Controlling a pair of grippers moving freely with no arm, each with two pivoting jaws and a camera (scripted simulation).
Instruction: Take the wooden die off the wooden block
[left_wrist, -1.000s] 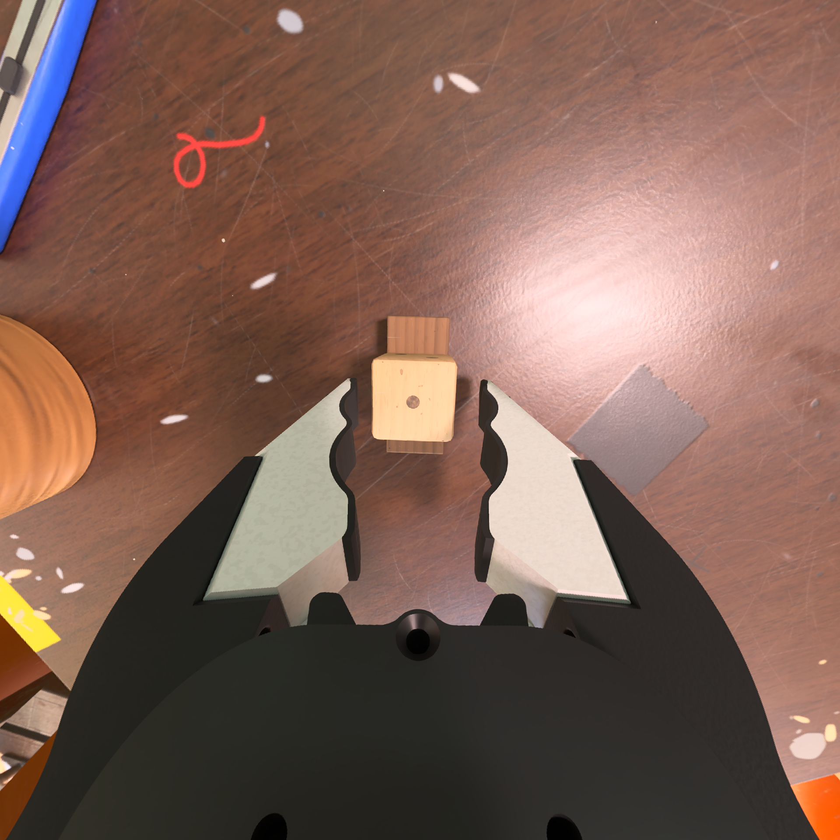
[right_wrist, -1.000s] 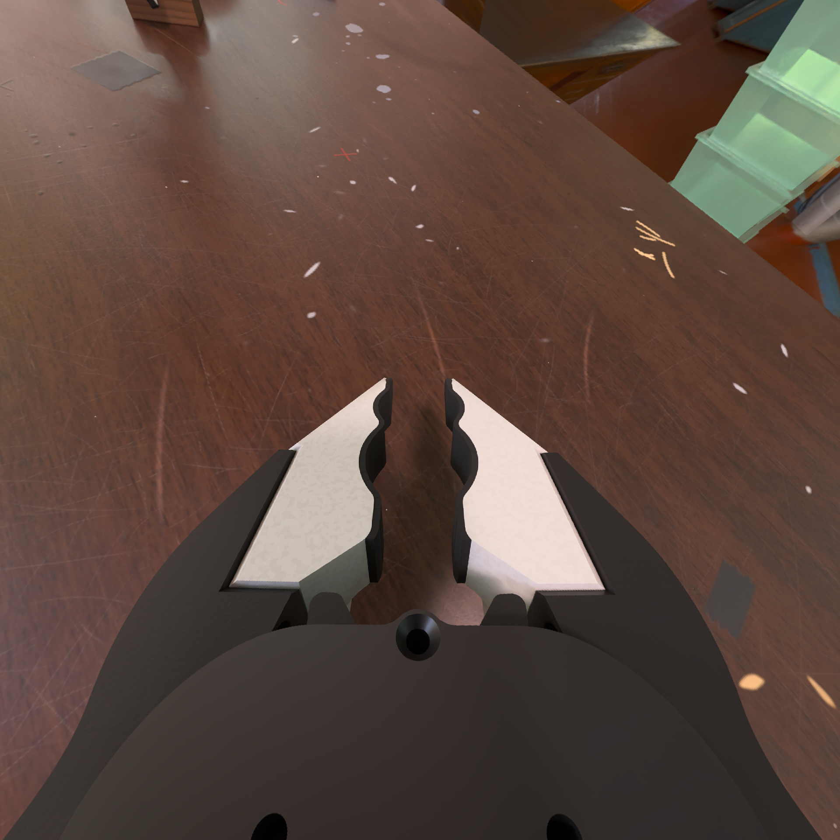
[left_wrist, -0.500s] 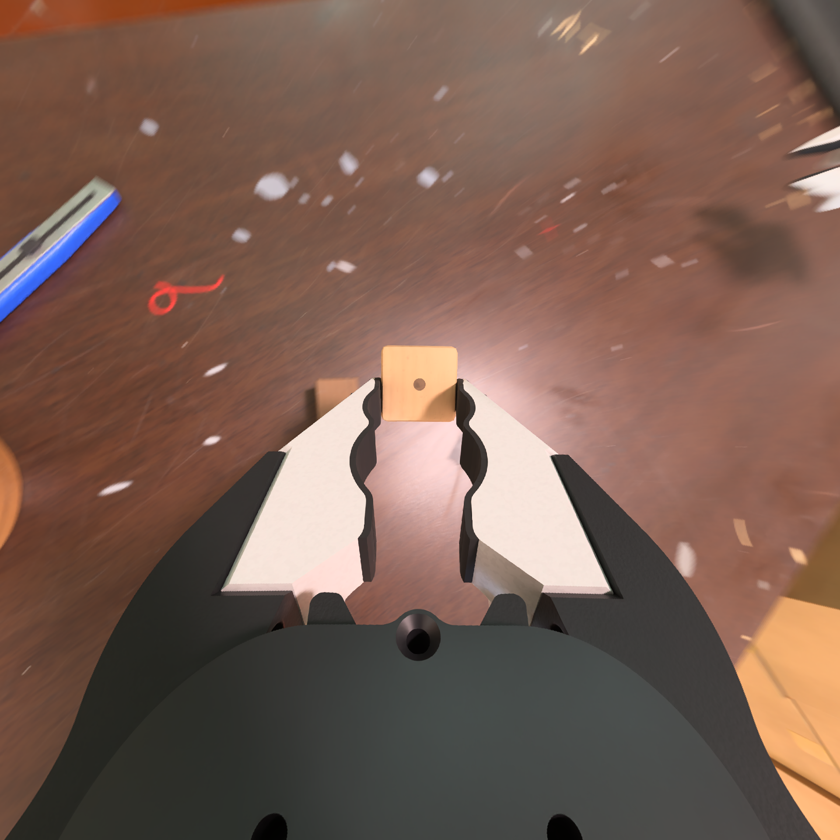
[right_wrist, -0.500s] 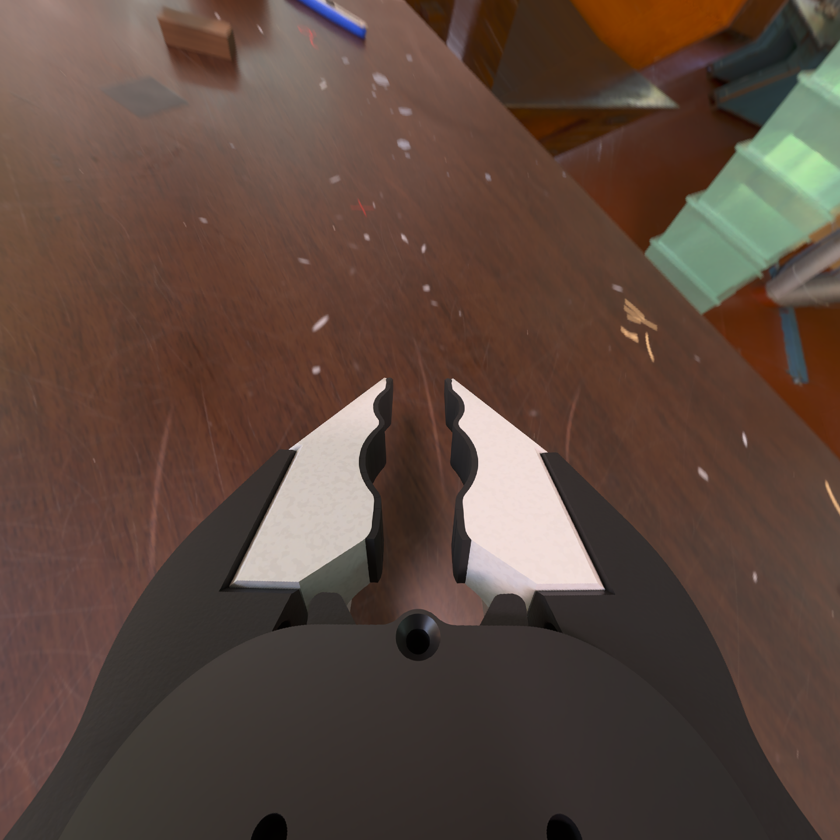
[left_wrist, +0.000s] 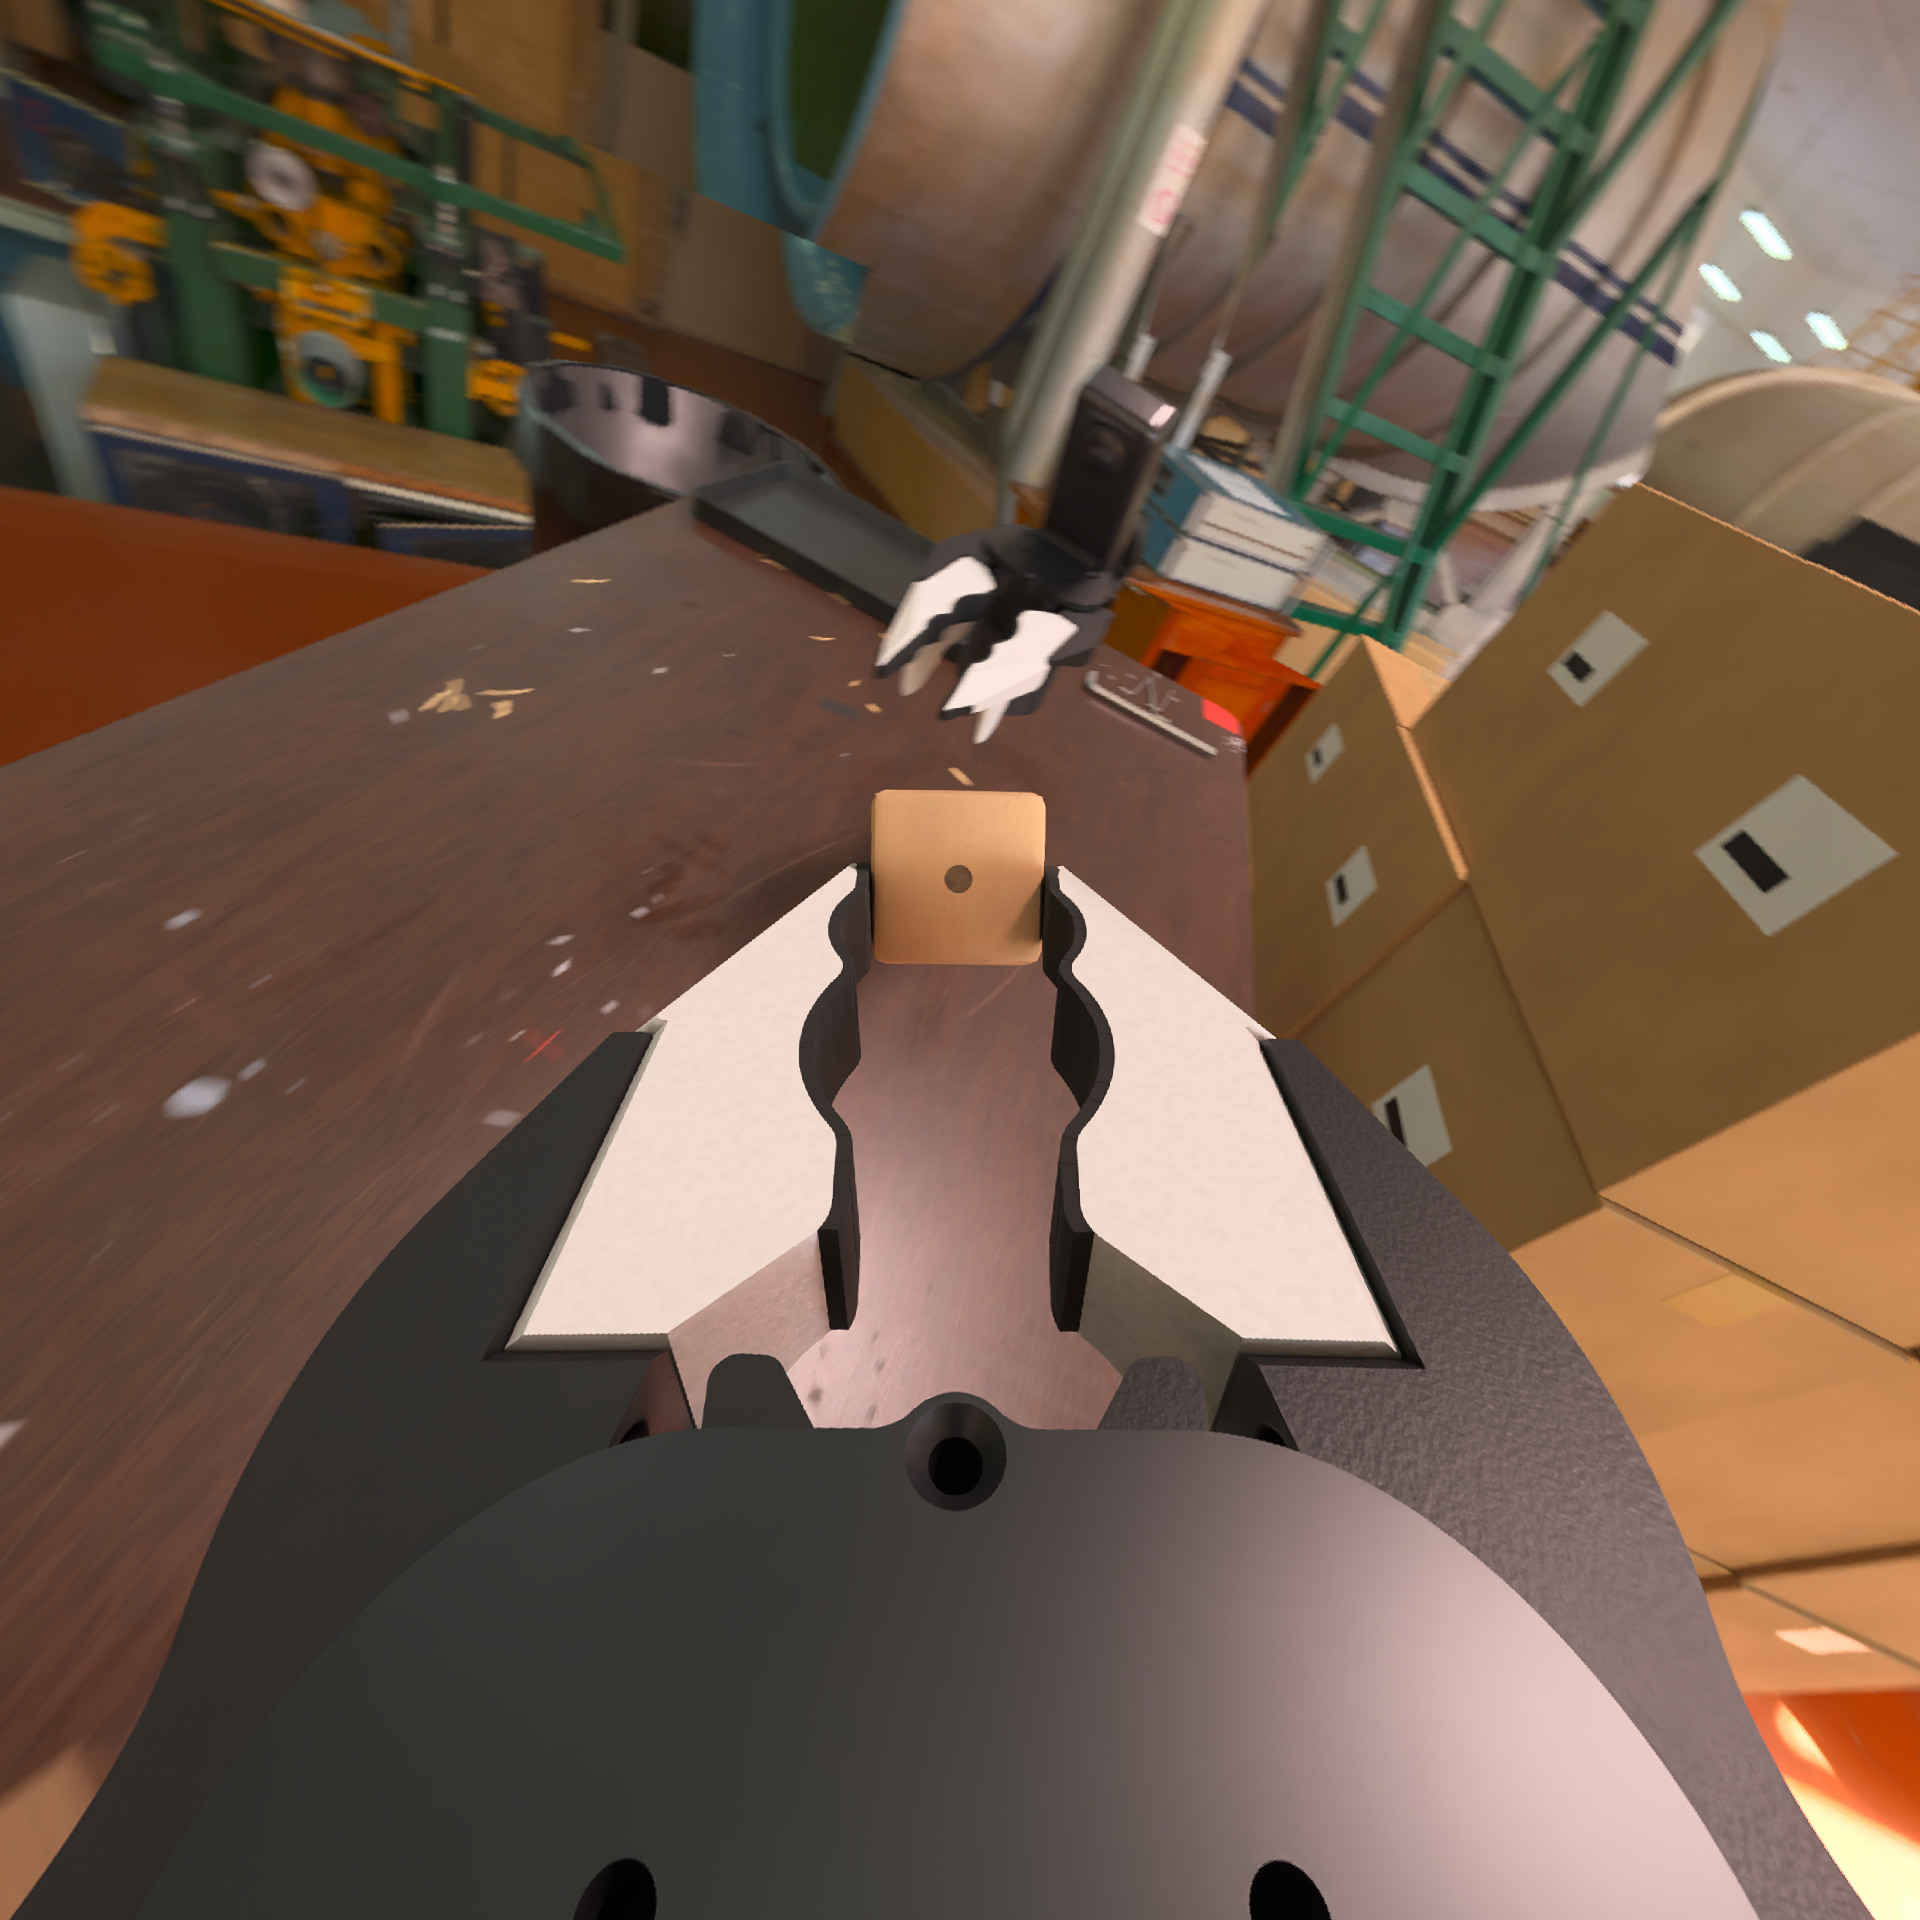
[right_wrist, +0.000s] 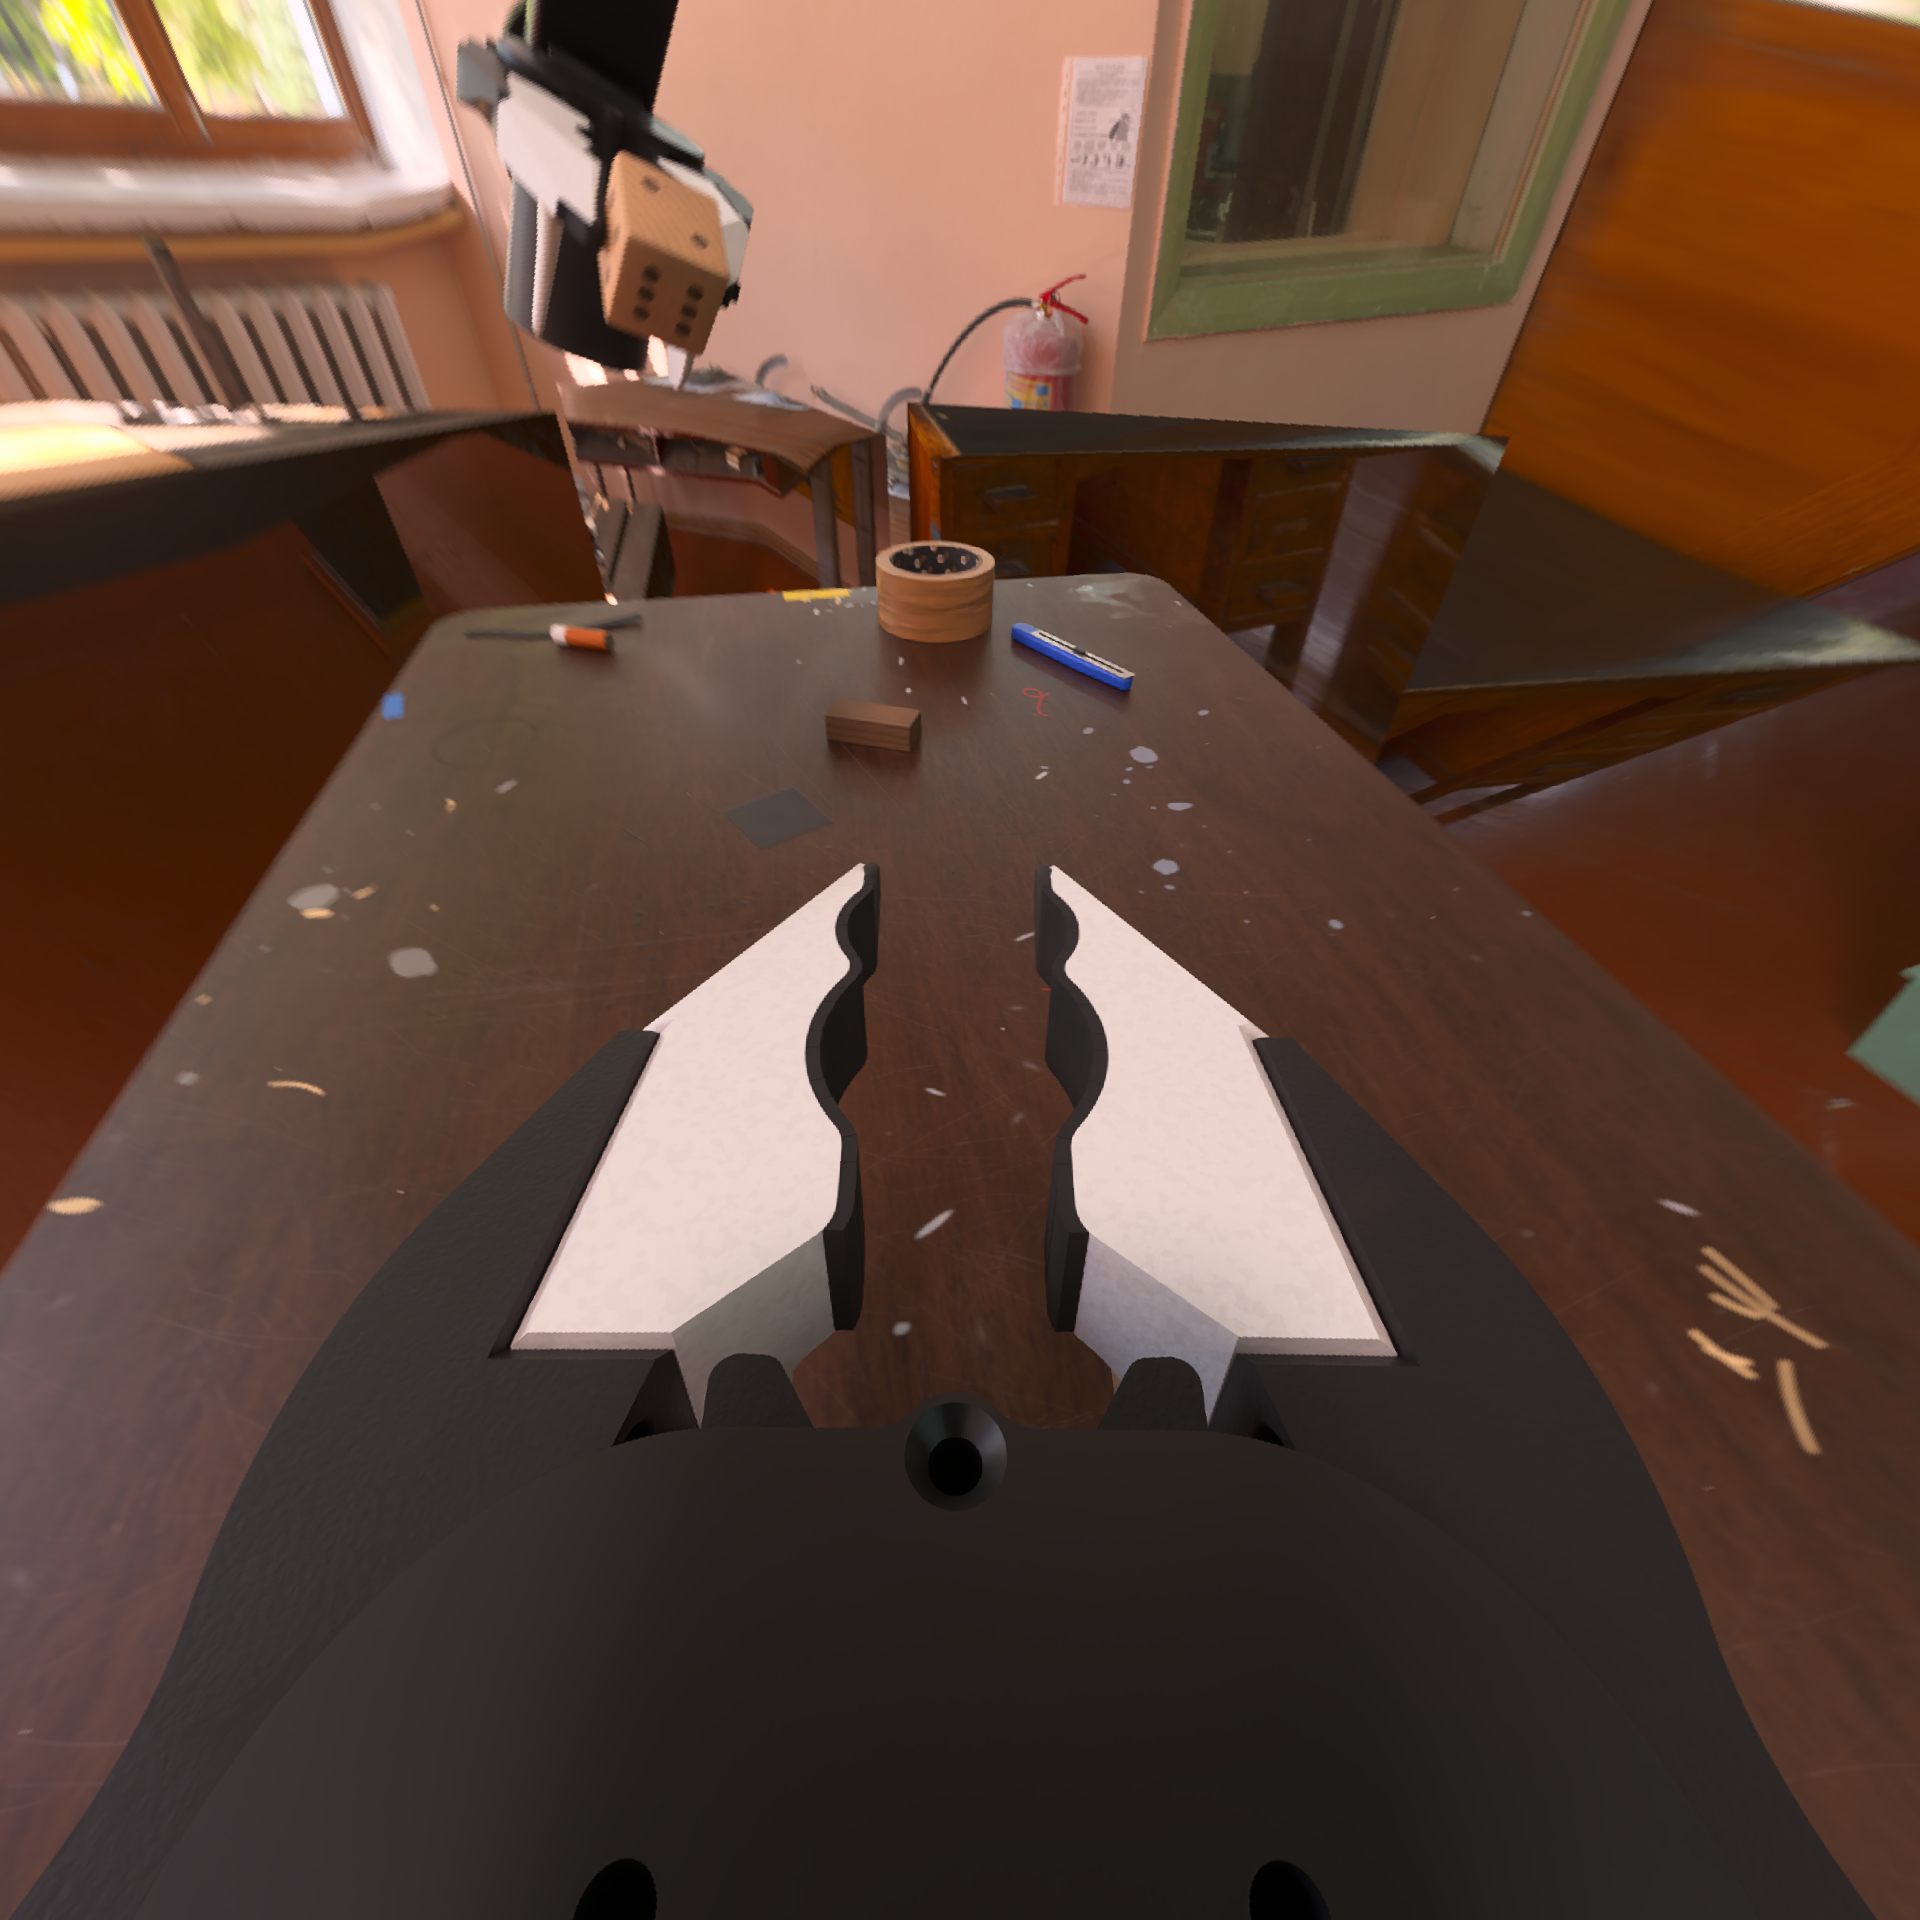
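The wooden block (right_wrist: 873, 726) lies alone on the table (right_wrist: 582, 997), with bare room on all sides, near the tape roll (right_wrist: 935, 606) by the far edge. High above the block, the left claw (left_wrist: 957, 883) pinches the wooden die (left_wrist: 958, 878). The right claw (right_wrist: 957, 902) hovers low, empty, jaws narrowly parted, pointing toward the block.

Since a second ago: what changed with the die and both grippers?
The left gripper closed on the wooden die and lifted it off the wooden block, now high above the table. The block stayed put. The right gripper stayed empty but opened slightly.
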